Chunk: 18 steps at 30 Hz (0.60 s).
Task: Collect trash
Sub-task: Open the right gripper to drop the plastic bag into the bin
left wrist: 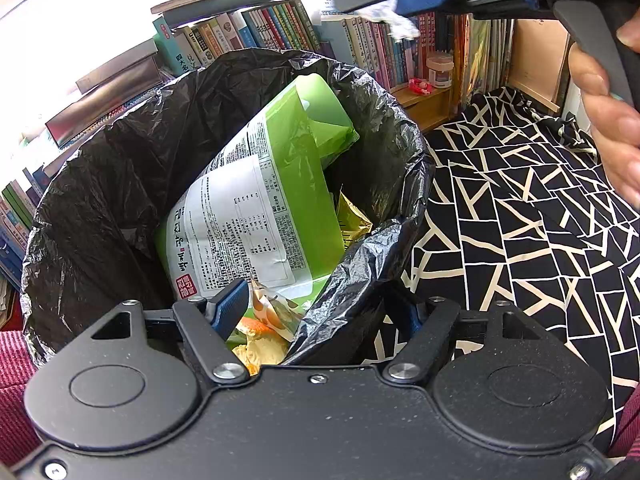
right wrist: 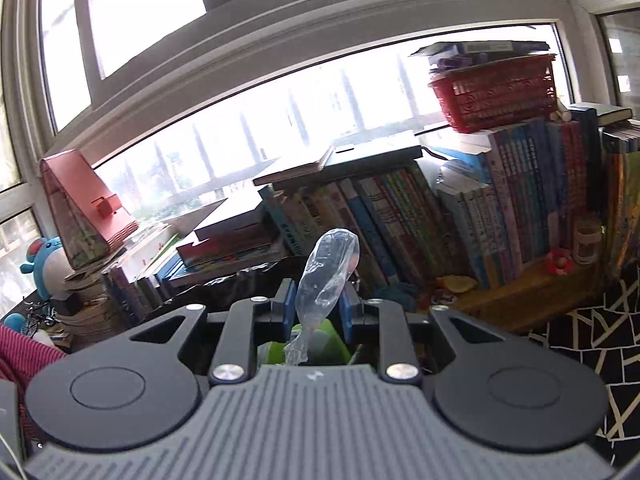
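A bin lined with a black bag fills the left wrist view. A large green and white package, a gold wrapper and orange scraps lie inside. My left gripper is open, one blue finger inside the bin and the other hidden behind the liner's near rim. My right gripper hovers above the bin's far side, held by a hand. It is shut on a crumpled clear plastic wrapper, which sticks up between the blue pads.
Rows of upright books stand behind the bin, with a red basket on top and a small jar on a wooden shelf. A black-and-white patterned cloth lies right of the bin. Red striped fabric is at the left.
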Tool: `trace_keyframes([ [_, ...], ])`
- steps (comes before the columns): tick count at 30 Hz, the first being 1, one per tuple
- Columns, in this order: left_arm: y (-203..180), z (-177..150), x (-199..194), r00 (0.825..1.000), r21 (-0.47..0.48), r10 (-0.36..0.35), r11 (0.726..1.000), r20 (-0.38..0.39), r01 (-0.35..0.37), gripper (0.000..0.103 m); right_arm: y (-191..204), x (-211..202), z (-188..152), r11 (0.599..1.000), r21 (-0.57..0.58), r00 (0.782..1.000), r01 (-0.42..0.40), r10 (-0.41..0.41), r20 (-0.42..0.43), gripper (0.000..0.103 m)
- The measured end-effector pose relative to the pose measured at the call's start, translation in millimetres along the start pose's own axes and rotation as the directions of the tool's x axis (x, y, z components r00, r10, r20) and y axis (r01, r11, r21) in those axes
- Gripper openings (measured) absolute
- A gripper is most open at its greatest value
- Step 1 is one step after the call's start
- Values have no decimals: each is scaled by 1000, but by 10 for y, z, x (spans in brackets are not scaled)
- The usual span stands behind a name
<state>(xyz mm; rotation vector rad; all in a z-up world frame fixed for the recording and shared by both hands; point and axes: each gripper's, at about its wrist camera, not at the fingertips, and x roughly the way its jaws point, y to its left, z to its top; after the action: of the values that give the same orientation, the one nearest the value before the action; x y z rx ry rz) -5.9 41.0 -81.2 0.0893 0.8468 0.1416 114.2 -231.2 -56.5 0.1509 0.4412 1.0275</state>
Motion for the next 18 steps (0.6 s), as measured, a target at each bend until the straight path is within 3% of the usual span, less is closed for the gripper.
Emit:
trace_keyframes([
  [8,-1,-2,0,1000,1,-1,1000,3,1,73,186,55,-107,995,-25,994,-99,98,-49,29],
  [18,-4,-4,-2,1000,2,0,1000,3,0,73,230,104,-169,991,-22,988,-133,130,-85,31],
])
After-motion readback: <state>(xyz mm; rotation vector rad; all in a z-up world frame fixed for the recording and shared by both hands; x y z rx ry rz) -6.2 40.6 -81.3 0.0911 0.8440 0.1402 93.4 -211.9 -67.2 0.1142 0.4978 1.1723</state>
